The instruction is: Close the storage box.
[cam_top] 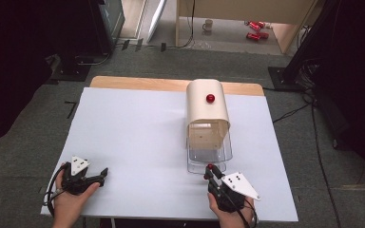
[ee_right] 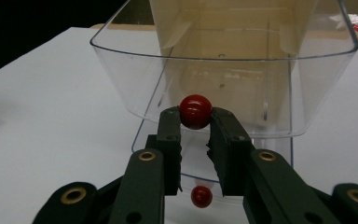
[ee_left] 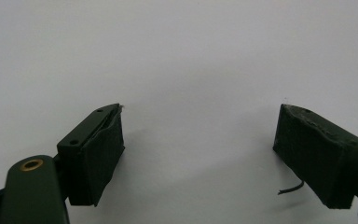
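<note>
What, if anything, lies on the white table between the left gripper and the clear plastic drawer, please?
Nothing: in the high view, the white table is bare between the left gripper and the clear plastic drawer.

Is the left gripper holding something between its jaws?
No, the left gripper stands wide open over the bare white table, with nothing between its jaws.

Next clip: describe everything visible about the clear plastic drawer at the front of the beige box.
The clear plastic drawer is a see-through bin with rounded corners, flaring walls and a glossy rim. It stands pulled out toward the person from the beige box on the white tabletop, upright, and looks empty. A red ball knob sits at its front, and the right gripper has its fingers closed on that knob.
</note>
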Available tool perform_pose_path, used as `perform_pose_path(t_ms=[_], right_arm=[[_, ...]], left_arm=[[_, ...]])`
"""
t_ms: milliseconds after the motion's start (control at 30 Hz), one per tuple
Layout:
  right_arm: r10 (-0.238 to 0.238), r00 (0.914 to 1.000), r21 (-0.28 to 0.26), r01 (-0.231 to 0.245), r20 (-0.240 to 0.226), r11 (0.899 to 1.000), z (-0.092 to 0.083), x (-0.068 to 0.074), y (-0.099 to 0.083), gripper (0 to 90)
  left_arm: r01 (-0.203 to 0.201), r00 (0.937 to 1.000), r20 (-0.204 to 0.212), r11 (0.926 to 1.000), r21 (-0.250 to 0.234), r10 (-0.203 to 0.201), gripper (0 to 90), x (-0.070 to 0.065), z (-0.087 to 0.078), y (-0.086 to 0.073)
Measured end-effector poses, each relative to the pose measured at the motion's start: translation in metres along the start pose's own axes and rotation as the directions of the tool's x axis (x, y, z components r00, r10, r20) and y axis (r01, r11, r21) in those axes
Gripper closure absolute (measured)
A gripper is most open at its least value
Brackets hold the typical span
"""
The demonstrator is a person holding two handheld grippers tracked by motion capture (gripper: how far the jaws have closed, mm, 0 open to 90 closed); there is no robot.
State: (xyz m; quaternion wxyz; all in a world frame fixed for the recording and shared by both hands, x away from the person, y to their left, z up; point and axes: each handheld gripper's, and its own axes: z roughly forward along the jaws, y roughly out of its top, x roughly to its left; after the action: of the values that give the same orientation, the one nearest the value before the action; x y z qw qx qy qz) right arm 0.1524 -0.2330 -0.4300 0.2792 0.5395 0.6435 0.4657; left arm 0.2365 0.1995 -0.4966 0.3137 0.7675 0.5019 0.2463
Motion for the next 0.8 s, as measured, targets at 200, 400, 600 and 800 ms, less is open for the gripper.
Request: perform_pose_path(t_ms=[200,400,600,800], right_arm=[[0.006,1.0,-0.011,-0.006,-0.001,1.0,0.002,-0.002,0.008,75.6],[0.005,1.0,-0.019,-0.005,-0.001,1.0,0.006,-0.004,0.018,75.5],[0.015,0.9999,-0.015,-0.015,-0.001,1.0,0.019,-0.007,0.026,75.5],[0.023,0.9997,-0.009,-0.023,0.003,1.0,0.033,-0.011,0.034,75.5]], left_arm=[[0.0,1.0,0.0,1.0,0.0,0.0,15.8,0.0,0.0,0.0],[0.001,1.0,0.002,1.0,-0.002,-0.001,15.8,0.0,0.0,0.0],[-0.001,1.0,0.002,1.0,-0.003,0.001,15.8,-0.001,0.0,0.0],[0.001,1.0,0.004,1.0,-0.002,-0.001,15.8,0.0,0.0,0.0]])
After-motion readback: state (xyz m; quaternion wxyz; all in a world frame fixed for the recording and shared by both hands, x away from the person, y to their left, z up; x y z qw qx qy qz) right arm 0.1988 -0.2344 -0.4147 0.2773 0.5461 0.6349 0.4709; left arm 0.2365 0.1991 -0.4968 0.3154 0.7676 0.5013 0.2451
